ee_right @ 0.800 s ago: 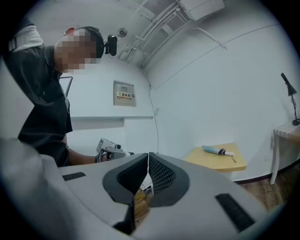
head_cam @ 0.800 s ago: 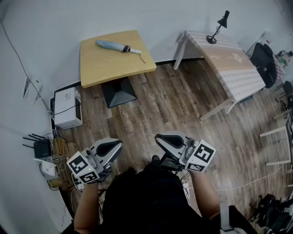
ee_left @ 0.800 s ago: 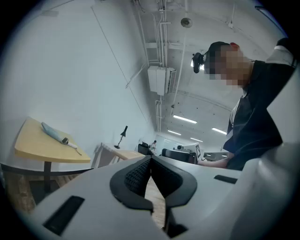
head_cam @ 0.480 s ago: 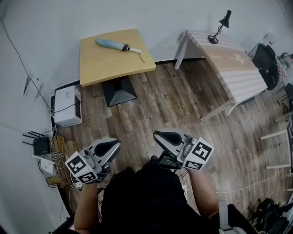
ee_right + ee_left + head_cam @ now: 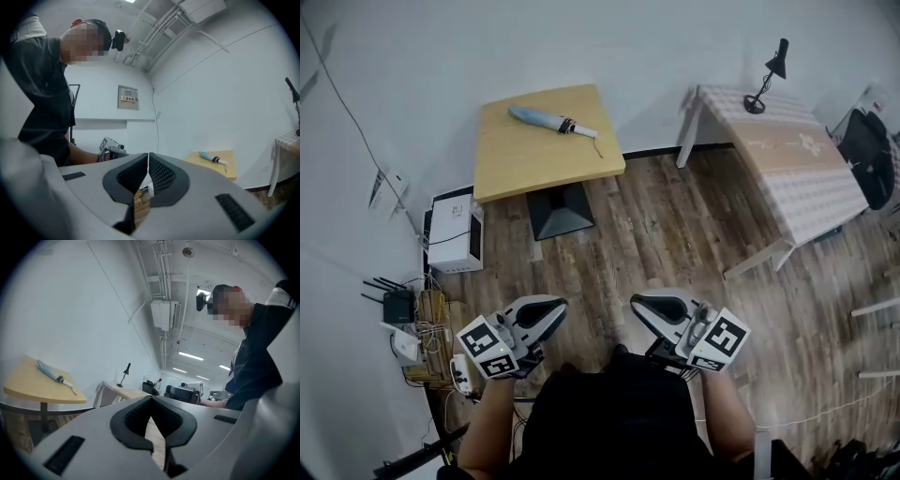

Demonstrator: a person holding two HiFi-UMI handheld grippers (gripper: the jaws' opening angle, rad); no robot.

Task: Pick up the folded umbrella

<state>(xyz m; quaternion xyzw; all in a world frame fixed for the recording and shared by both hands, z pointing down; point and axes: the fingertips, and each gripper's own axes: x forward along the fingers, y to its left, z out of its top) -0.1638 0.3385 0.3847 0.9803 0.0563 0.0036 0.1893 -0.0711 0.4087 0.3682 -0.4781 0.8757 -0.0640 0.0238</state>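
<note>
While our left gripper (image 5: 551, 305) and right gripper (image 5: 636, 302) have jaws pinched together on nothing, the folded umbrella (image 5: 551, 121) lies far ahead on the desk (image 5: 546, 161), slanted sideways, more in line with our left one.

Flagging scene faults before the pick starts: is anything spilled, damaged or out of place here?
Nothing stands out. The folded umbrella lies flat on the yellow table, diagonally near its far edge. The only untidy spot is the cable tangle on the floor by the left wall.
</note>
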